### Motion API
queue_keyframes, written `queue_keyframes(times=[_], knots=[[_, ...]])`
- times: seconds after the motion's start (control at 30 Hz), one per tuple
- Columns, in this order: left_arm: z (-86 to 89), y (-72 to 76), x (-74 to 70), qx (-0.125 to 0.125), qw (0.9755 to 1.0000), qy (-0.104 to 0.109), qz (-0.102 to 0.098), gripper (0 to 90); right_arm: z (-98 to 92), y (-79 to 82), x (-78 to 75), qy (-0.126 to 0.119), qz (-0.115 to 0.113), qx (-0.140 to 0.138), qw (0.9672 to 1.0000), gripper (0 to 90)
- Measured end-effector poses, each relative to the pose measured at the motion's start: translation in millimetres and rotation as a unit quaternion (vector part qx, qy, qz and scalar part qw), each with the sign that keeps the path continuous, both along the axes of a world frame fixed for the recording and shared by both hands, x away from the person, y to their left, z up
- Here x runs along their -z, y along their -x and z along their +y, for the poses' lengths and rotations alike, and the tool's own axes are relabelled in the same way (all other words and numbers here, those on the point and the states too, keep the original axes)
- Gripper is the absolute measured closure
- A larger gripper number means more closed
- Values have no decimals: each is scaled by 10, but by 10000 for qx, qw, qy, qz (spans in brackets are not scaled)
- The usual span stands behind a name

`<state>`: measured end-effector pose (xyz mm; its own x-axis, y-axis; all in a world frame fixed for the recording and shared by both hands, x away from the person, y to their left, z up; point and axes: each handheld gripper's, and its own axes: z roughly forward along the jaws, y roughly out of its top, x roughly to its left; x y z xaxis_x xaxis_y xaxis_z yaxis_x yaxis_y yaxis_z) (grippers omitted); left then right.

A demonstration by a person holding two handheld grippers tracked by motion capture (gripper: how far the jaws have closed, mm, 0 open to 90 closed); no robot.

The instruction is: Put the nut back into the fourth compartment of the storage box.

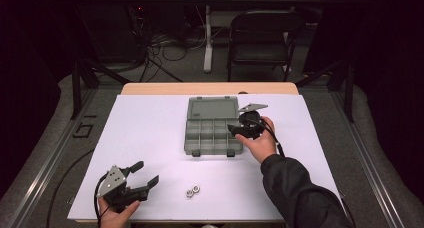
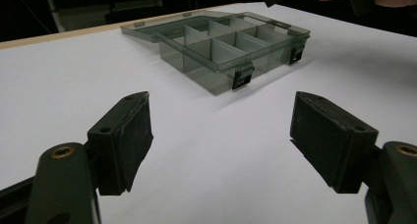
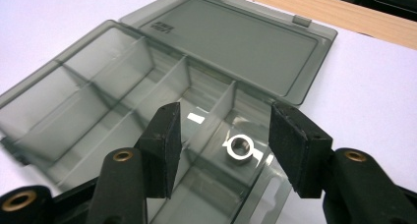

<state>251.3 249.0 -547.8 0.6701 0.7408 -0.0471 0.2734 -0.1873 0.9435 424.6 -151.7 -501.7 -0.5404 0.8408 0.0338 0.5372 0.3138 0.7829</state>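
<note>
Nearest us, our right gripper hangs with its jaws spread apart over the open compartment box, gripping nothing. One nut already lies loose in the compartment at the lower middle of the right gripper view, so we judge that piece delivered. Our left gripper waits at the lower left of the high view, jaws released and empty. Two nuts remain on the white table, lower centre, left to move.

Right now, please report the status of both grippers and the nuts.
Right gripper open above box, one nut lying in a compartment. Left gripper open, empty. Two nuts waiting on table. Nothing in the way.
</note>
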Motion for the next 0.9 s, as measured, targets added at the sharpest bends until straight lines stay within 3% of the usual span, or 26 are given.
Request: queue_keyframes(times=[0.17,0.47,0.9], knots=[[-2,0,2,-10,10000,8,10,237,-22,190,-49,-175,-38,-231,9996,458],[-6,-2,7,-35,10000,22,15,238,-2,478,-93,-147,-154,-607,9979,442],[-6,0,4,-32,10000,-8,4,237,134,981,-49,-113,-337,-1367,9900,420]])
